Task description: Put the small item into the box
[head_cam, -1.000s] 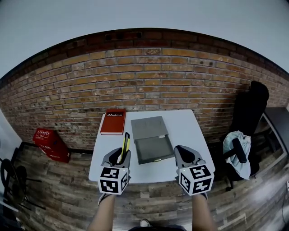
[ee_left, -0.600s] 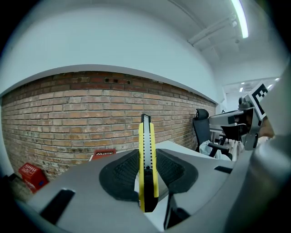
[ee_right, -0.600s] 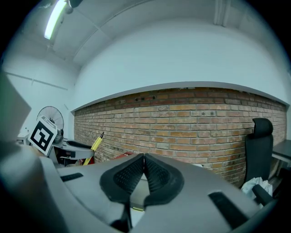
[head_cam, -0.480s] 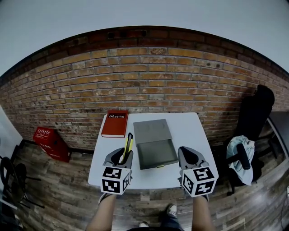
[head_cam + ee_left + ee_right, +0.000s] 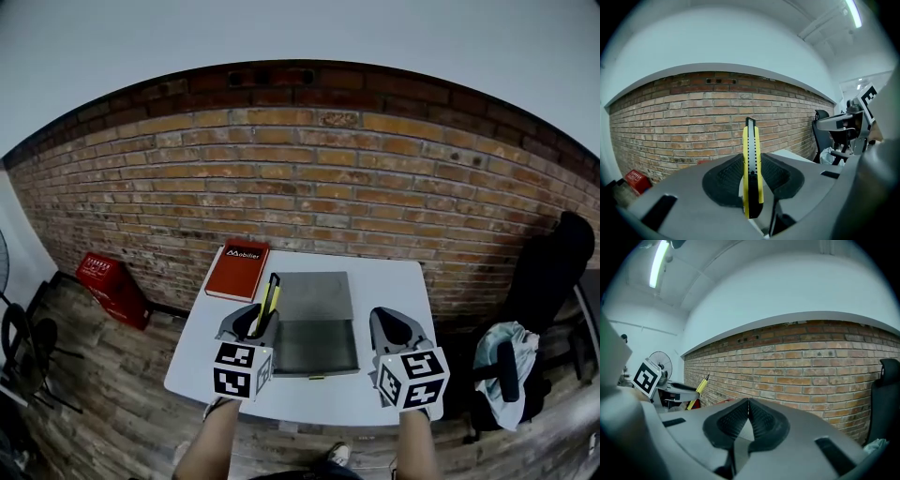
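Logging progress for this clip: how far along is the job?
Done: the grey box appears open on the table. In hand: the left gripper grips a yellow cutter, beside the box. Left: putting it inside; the right gripper is shut, empty.

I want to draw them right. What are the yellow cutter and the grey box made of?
The yellow cutter looks like smooth plastic: bright, even colour. The grey box is harder to tell: flat, matte sides, maybe cardboard or plastic.

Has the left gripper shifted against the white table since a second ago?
Yes. The left gripper, shut on the yellow knife, has come forward over the white table: its marker cube was at the near edge and now lies inside it.
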`<state>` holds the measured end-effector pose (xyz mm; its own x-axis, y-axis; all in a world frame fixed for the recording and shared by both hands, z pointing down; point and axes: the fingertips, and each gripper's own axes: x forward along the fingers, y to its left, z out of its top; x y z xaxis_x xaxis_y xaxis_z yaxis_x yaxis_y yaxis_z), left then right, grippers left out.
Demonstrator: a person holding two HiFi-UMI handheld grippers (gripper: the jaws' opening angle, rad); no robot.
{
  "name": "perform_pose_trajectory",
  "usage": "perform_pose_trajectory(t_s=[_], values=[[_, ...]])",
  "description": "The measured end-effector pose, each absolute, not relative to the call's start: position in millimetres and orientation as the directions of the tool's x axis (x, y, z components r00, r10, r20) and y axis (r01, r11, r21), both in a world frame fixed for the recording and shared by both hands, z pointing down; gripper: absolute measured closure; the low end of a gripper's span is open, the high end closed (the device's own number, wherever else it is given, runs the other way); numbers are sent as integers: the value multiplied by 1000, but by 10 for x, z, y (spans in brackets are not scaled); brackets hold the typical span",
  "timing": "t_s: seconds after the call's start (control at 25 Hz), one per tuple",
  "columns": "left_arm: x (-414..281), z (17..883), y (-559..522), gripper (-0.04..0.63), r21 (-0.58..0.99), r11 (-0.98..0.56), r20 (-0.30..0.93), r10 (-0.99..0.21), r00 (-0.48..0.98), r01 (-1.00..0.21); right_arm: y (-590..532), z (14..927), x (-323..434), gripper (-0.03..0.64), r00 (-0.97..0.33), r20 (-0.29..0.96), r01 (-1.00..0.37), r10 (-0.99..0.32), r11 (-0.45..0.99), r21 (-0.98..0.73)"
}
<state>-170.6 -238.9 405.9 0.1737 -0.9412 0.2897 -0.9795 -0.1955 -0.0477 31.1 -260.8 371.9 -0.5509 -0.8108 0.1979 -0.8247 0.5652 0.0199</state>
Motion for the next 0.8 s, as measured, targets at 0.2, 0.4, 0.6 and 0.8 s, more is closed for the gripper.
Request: perform_pose_trajectory(t_s=[0.2,0.4,0.6,0.8], values=[[-1564,4017,-2623,466,-56,-146,294,-948,123,-988,-2970,3670,417,597,-594,193,-794,-781,608,15],[-1470,4024,-2704,466,-70,-97,307,-949,71,-993,-3187,3678,498,597,-638,188,-759,-747,651,11],[-1424,3994,-2769,466,-93,-82,319,-946,49,-992,-3299,3707,441,597,-669,189,-731,-719,682,3],[-1452,3991,-2797,466,-121,-109,324,-944,65,-987,-3320,3718,370,597,-666,177,-737,-724,676,-10]])
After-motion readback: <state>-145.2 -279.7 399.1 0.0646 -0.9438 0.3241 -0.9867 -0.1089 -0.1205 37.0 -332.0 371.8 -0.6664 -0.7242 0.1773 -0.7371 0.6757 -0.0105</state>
